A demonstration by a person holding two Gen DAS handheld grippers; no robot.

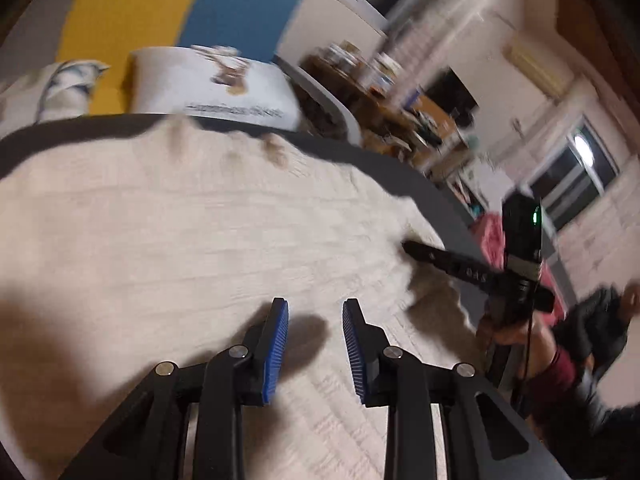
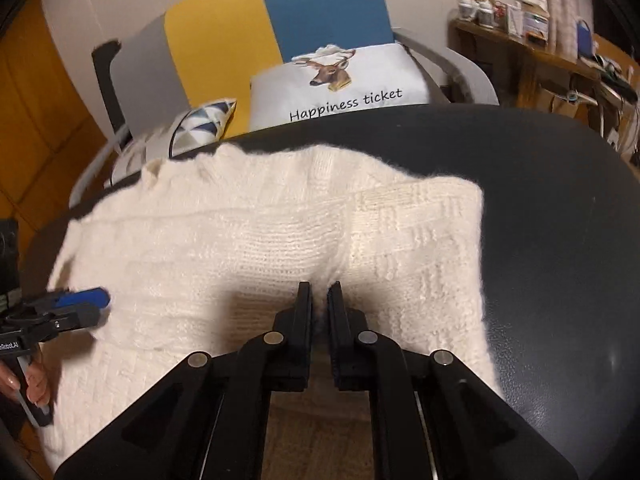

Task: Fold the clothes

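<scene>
Between the right gripper's (image 2: 319,294) closed jaws sits a pinch of the white knit sweater (image 2: 260,240), taken at its near edge. The sweater lies spread flat on a dark round table (image 2: 560,200), which gives a clean base for folding; one side already looks doubled over, a thicker panel ahead-right of the right gripper. The grip at the hem probably serves to lift that edge and carry it over. Left gripper (image 1: 315,320) hangs just above the knit, jaws part open, blue pads (image 1: 280,344) bare, nothing between them; likely moving toward its own grab spot, since that view is blurred. Both grippers tilt steeply down at the fabric. A hand (image 2: 28,384) grips the left handle at the sweater's left edge. Beyond the table: a deer-print cushion (image 2: 344,84), a patterned pillow (image 2: 204,120), a yellow-blue chair back (image 2: 280,20). Far right, a cluttered shelf (image 2: 540,40).
</scene>
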